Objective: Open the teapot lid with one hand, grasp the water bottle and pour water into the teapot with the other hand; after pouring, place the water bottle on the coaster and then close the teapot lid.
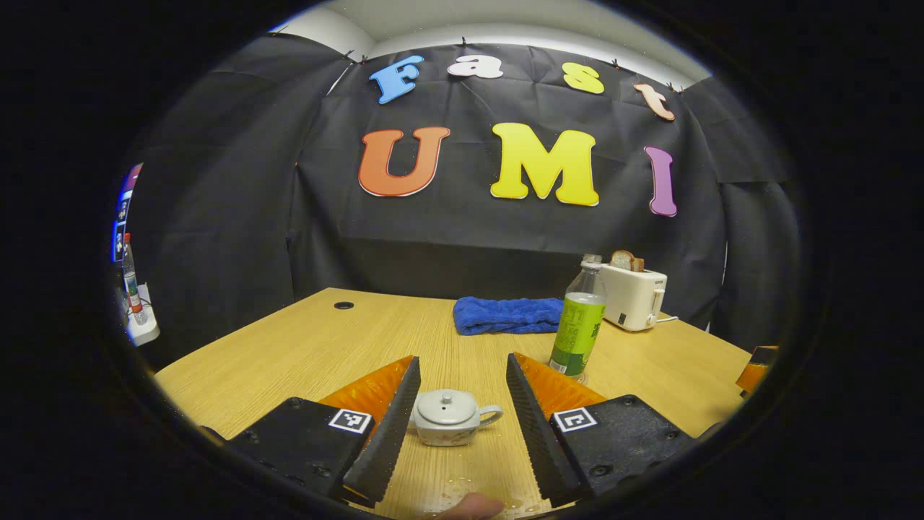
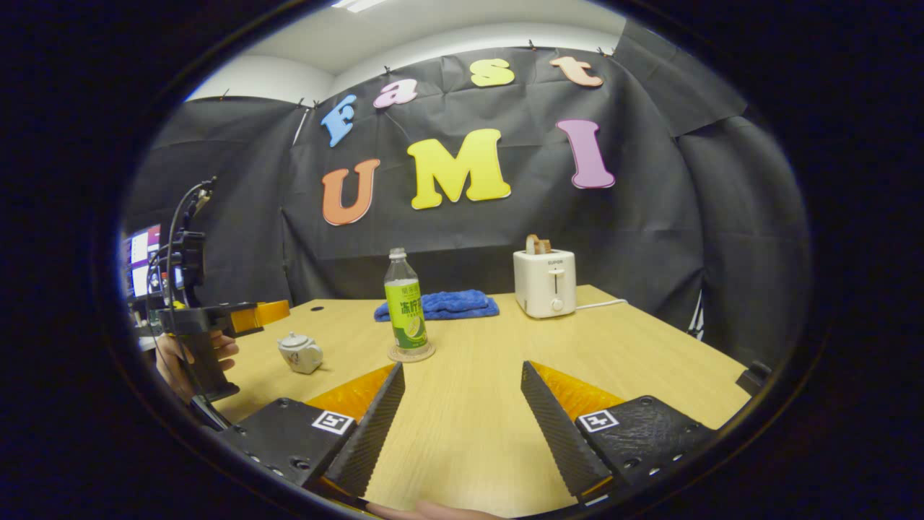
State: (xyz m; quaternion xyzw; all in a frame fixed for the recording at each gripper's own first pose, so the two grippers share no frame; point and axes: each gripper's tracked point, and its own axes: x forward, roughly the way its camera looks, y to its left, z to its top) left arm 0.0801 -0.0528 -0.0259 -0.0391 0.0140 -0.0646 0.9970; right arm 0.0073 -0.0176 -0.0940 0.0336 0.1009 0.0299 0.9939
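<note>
A small grey teapot with its lid on sits on the wooden table, just beyond my left gripper, whose fingers stand open on either side of it. To its right stands a clear water bottle with a green label. In the right gripper view the bottle stands upright on a round coaster, well ahead of my open right gripper. The teapot is left of it, with the left gripper and the hand holding it farther left.
A folded blue towel lies at the back of the table. A white toaster with a slice of bread stands at the back right, its cord trailing right. A small wet patch shines on the table by my left gripper.
</note>
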